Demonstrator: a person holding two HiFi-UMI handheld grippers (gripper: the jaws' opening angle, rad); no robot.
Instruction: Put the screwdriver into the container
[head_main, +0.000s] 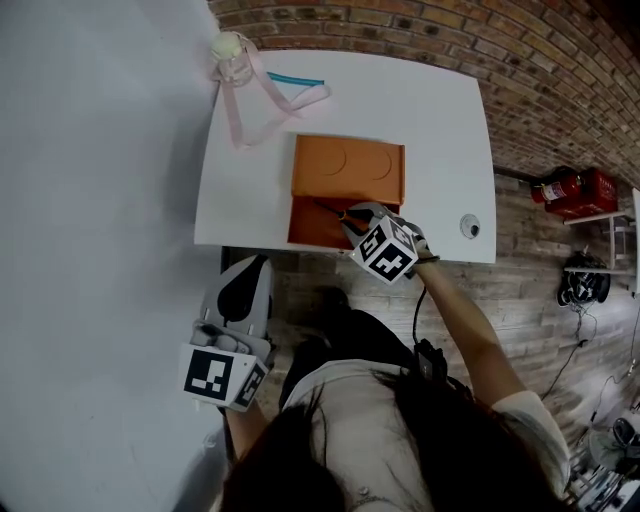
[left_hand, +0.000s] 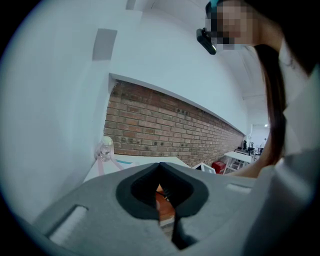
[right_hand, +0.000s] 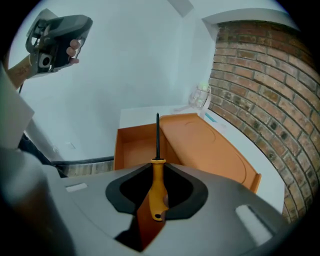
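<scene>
A: Head view. Where's the screwdriver (head_main: 330, 208)?
B: Clamped in the right hand-held gripper (head_main: 350, 215), with its shaft slanting out over the open half of the orange container (head_main: 300, 228), at the bench's (head_main: 440, 130) near edge. The left hand-held gripper (head_main: 245, 275) hangs off the bench, well apart.
A: Left gripper view?
B: Jaws closed together, nothing in them.
A: Right gripper view?
B: Jaws tight on the yellow handle. The long axis runs straight along the jaws. The open half lies just ahead of the tip and below it. The right hand is far nearer.
A: Writing?
B: None legible. Only square markers on the cubes (head_main: 385, 250).
</scene>
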